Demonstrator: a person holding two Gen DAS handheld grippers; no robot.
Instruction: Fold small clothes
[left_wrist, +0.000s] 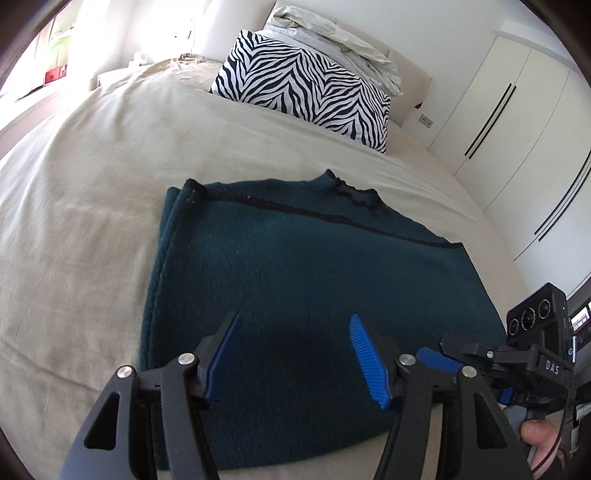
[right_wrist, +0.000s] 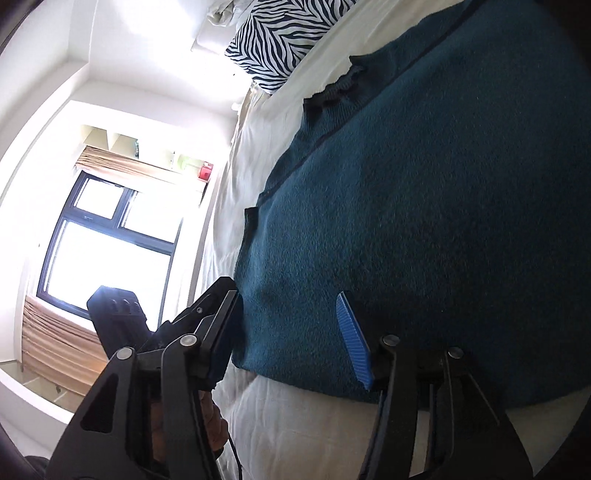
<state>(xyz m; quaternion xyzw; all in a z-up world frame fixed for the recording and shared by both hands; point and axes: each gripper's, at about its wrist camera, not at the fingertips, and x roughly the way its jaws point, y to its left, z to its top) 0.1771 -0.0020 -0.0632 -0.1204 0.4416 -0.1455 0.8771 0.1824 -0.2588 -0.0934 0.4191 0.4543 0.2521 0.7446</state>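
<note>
Your left gripper (left_wrist: 295, 350) has its 2 blue fingers (left_wrist: 364, 360) spread wide, holding nothing, poised over the near edge of the teal sweater (left_wrist: 295, 280). The sweater lies folded flat on the beige bed (left_wrist: 92, 192), its black-trimmed collar (left_wrist: 356, 195) toward 12 o'clock. A zebra pillow (left_wrist: 306, 88) sits at 12 o'clock beyond it, a rumpled white duvet (left_wrist: 332, 33) behind that, and white wardrobe doors (left_wrist: 517, 122) at 2 o'clock. Your right gripper (right_wrist: 291, 336) is tilted sideways, its fingers (right_wrist: 352, 336) also spread and empty over the sweater's (right_wrist: 424, 203) near corner. In its view, a window (right_wrist: 110, 236) shows at 9 o'clock.
</note>
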